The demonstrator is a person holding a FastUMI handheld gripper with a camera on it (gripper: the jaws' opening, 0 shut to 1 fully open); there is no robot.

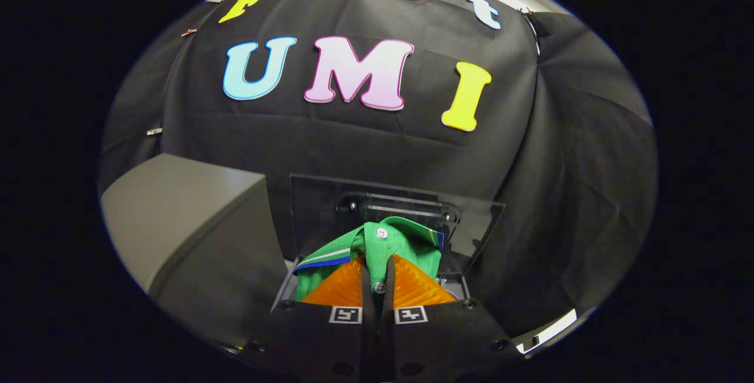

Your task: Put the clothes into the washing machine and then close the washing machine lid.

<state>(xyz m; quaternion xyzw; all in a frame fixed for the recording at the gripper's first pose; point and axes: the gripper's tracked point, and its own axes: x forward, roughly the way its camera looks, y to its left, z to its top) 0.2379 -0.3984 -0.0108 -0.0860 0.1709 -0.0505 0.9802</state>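
A green shirt (383, 241) with white buttons and a blue-and-white striped collar edge is pinched between my gripper's (377, 274) two fingers, which are shut on its button placket. The cloth bunches up over and ahead of the fingertips. Just beyond the shirt stands the washing machine's clear lid (406, 206), raised upright, with its dark hinge bar behind the shirt's collar. The machine's rim (453, 286) peeks out beside the right finger. The tub opening is hidden under the shirt and the fingers.
A grey box-like cabinet (188, 218) stands close on the left of the lid, level with the fingers. The black cloth wall hangs behind everything. A pale strip (548, 330) of a surface edge shows to the lower right.
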